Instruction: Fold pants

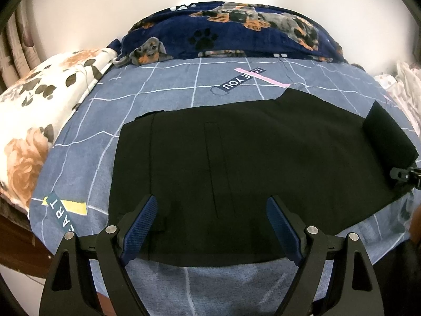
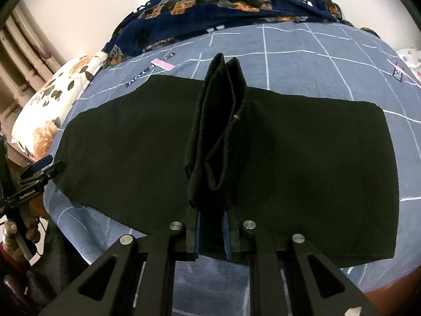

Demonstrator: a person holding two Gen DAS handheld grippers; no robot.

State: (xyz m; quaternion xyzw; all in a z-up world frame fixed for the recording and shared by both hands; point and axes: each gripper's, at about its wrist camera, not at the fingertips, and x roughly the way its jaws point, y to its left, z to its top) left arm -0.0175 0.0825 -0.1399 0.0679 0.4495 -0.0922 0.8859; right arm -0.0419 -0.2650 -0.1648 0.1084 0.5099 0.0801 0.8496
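Black pants (image 1: 236, 152) lie flat across the blue checked bed sheet (image 1: 163, 84). My left gripper (image 1: 211, 210) is open, its blue-padded fingers (image 1: 142, 223) hovering over the near edge of the pants' left end. In the right wrist view the pants (image 2: 315, 158) spread wide, and my right gripper (image 2: 213, 221) is shut on a bunched fold of the pants (image 2: 221, 121), lifted upright above the flat cloth. That lifted fold (image 1: 389, 137) and the right gripper's tip (image 1: 402, 175) show at the right edge of the left wrist view.
A navy dog-print blanket (image 1: 236, 31) is piled along the back of the bed. A floral pillow (image 1: 34, 121) lies at the left. The left gripper's tip (image 2: 39, 171) shows at the left edge of the right wrist view. A white wall is behind.
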